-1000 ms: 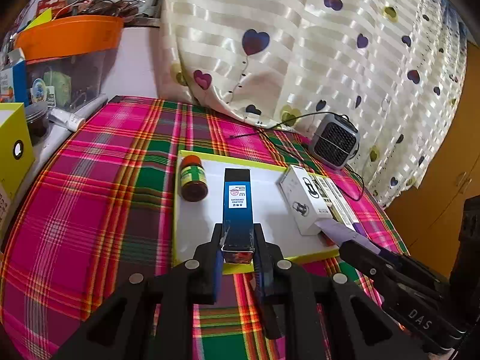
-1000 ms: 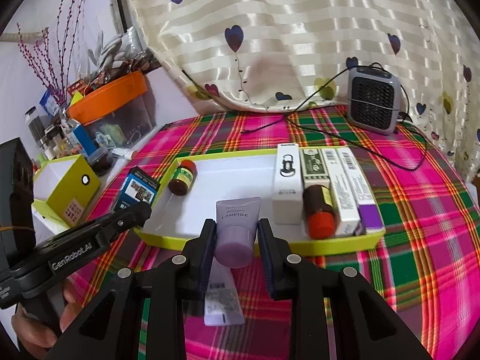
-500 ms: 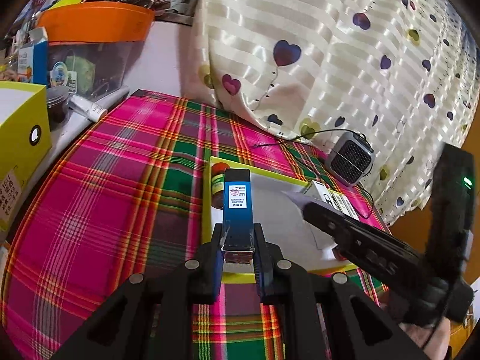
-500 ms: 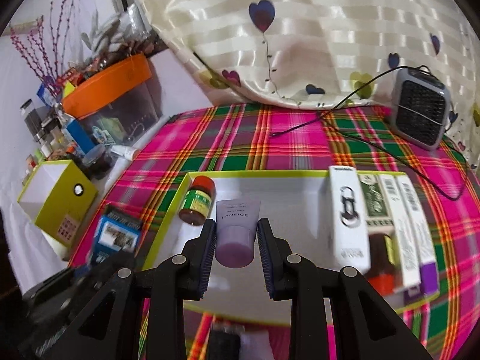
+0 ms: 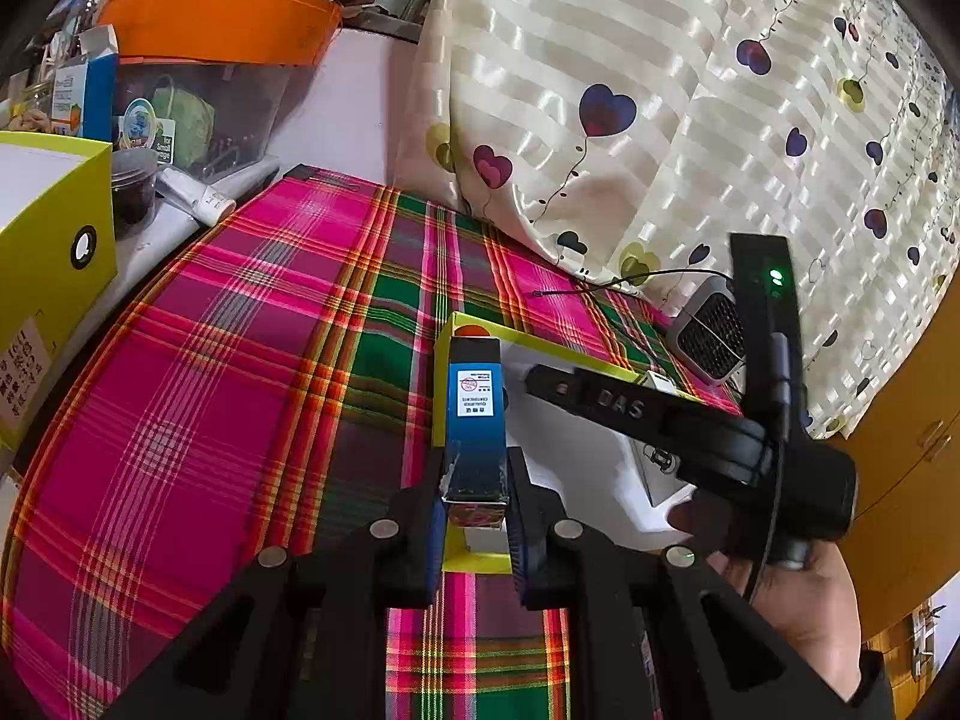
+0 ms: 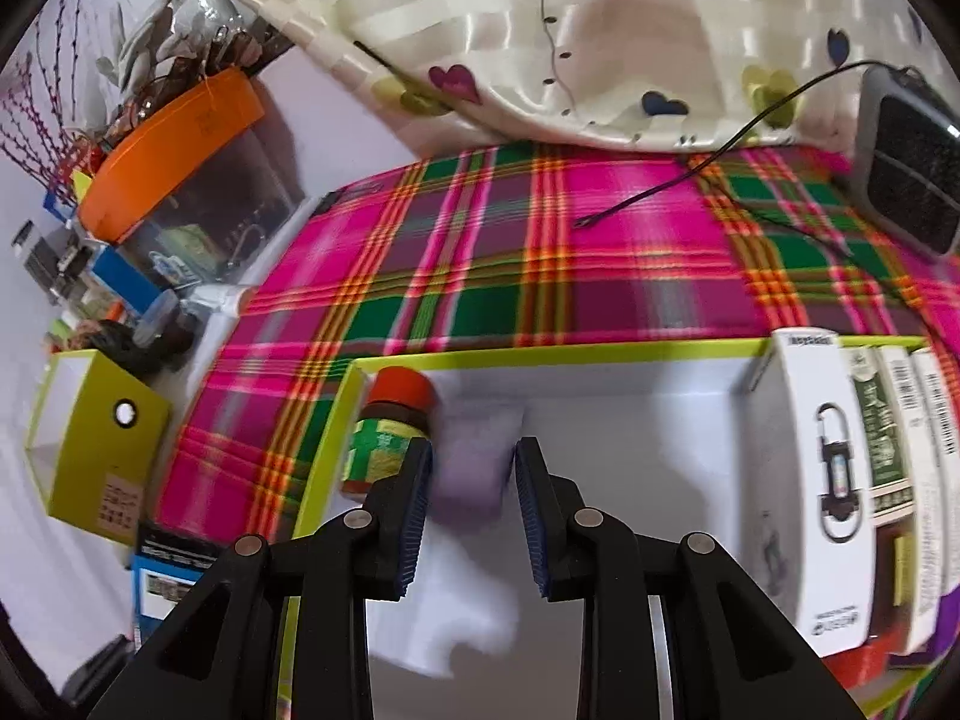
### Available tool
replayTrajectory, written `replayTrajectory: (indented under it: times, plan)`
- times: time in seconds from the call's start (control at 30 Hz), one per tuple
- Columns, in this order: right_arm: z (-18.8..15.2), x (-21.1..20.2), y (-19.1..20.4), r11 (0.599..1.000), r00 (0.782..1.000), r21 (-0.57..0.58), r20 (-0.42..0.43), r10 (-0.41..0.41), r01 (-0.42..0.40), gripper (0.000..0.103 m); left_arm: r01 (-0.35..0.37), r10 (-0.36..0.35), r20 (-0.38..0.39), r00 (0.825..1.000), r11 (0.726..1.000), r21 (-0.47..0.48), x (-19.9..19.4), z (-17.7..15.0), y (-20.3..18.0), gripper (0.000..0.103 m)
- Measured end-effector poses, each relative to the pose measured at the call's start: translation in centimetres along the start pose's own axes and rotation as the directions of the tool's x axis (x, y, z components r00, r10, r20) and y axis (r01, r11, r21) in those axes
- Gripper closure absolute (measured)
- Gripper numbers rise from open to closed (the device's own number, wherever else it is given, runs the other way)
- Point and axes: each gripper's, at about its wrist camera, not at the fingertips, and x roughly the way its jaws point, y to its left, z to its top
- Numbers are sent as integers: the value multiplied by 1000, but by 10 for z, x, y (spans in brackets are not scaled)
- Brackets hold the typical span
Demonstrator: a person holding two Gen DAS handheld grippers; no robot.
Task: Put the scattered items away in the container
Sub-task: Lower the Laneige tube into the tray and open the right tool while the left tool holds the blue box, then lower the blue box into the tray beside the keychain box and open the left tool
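My left gripper point(image 5: 477, 474) is shut on a slim blue box point(image 5: 474, 402), held over the near left corner of the yellow-green tray point(image 5: 447, 558). My right gripper point(image 6: 473, 453) is shut on a lilac tube point(image 6: 474, 468) above the tray's white floor point(image 6: 630, 420), close beside a small red-lidded jar point(image 6: 393, 420) in the tray's far left corner. Upright boxes, the nearest a white box with a carabiner picture point(image 6: 822, 480), fill the tray's right side. In the left wrist view the right gripper point(image 5: 630, 408) reaches over the tray, held by a hand point(image 5: 798, 618). The blue box point(image 6: 171, 576) shows at the lower left of the right wrist view.
A plaid cloth point(image 5: 240, 360) covers the table. A small grey heater point(image 6: 906, 162) with a black cable point(image 6: 690, 174) stands at the back right. A yellow-green box point(image 6: 90, 438) and an orange-lidded bin point(image 5: 216, 18) crowd the left shelf. A heart-print curtain point(image 5: 660, 120) hangs behind.
My right gripper has carried the lilac tube forward and down from the tray's front rim to beside the jar. My left gripper with the blue box has drifted left.
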Motion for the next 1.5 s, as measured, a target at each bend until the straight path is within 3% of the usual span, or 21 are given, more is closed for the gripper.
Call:
replayTrajectory:
  times: [0.57, 0.77, 1.2, 1.37, 1.5]
  plan:
    - [-20, -24, -2, 999, 999, -2, -7, 52, -52, 78, -3, 3, -6, 1000, 1000, -2, 3, -1, 0, 85]
    - [-30, -17, 3, 997, 996, -34, -56, 65, -67, 78, -3, 3, -7, 1000, 1000, 7, 2, -1, 0, 85]
    - [-21, -6, -2, 997, 997, -58, -51, 51, -54, 78, -11, 11, -17, 1000, 1000, 18, 4, -2, -3, 85]
    - [-25, -20, -8, 998, 998, -36, -19, 52, -52, 78, -12, 12, -21, 1000, 1000, 22, 5, -2, -4, 85]
    - [-38, -60, -13, 998, 995, -43, 89, 49, -46, 78, -8, 9, -19, 1000, 999, 35, 5, -3, -7, 85]
